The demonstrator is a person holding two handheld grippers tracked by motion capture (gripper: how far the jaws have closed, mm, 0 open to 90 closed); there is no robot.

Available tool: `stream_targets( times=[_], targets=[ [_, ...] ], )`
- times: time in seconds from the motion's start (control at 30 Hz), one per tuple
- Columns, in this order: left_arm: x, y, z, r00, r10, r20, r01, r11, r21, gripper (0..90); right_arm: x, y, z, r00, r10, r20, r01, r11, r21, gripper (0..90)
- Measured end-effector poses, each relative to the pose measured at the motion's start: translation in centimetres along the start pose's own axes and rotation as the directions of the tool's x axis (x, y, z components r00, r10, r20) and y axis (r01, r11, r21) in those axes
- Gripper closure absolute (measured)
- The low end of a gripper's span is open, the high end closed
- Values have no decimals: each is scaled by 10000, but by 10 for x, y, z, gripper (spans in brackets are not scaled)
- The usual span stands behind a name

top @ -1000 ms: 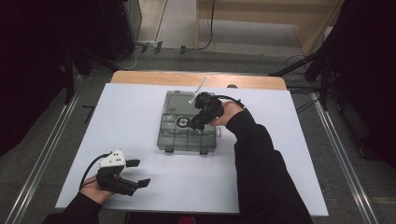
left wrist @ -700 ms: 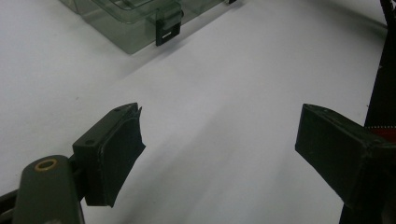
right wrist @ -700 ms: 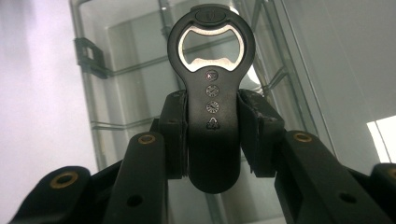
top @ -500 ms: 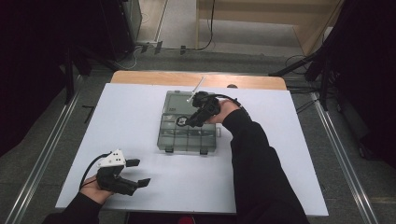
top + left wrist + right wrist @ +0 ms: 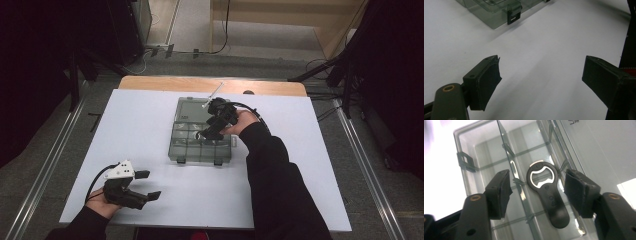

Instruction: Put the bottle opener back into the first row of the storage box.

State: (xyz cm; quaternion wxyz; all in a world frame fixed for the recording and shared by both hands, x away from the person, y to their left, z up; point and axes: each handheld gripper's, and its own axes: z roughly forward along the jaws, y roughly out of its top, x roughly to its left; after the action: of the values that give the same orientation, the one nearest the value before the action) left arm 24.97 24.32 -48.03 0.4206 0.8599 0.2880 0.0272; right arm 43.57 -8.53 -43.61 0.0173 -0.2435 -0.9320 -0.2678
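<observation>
A clear smoke-tinted compartment box (image 5: 192,145) lies in the middle of the white table. A black bottle opener (image 5: 549,202) with a metal head lies flat in one compartment (image 5: 571,202). My right gripper (image 5: 205,134) hangs over the box, pointing down into it. Its jaws have just been opening, and in the right gripper view the right gripper (image 5: 537,192) stands open, its pads clear of the opener on either side. My left gripper (image 5: 150,184) rests near the table's front left, and the left gripper (image 5: 541,77) is open with nothing between its pads.
A thin white stick (image 5: 212,95) lies at the box's far edge, near the wooden strip (image 5: 150,82) behind the white tabletop (image 5: 300,165). The box's two dark latches (image 5: 181,160) face the front. A person's sleeve (image 5: 280,180) crosses the table's right half.
Both hands hold their places. The right gripper's jaws look more spread over the box than before; the left gripper is unchanged.
</observation>
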Motion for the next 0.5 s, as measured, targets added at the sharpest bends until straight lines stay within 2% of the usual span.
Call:
stream_targets(
  times=[0.07, 0.17, 0.33, 0.5],
  targets=[
    [0, 0, 0, 10000, -8, -17, 8, 10000, 4, 143, 4, -7, -3, 9993, 345, -131, -351, 9982, -487, 281],
    [0, 0, 0, 10000, -27, -13, 27, 10000, 20, 143, 7, -10, -4, 9993, 366, 2, -365, 9980, -523, 249],
    [0, -1, 0, 10000, -50, -25, 50, 10000, 23, 143, 16, -19, -4, 9945, 1044, 70, -1037, 9924, -657, 247],
    [0, -1, 0, 10000, -87, -46, 87, 10000, 5, 144, 23, -24, -4, 9919, 1252, 232, -1231, 9895, -752, 246]
  ],
)
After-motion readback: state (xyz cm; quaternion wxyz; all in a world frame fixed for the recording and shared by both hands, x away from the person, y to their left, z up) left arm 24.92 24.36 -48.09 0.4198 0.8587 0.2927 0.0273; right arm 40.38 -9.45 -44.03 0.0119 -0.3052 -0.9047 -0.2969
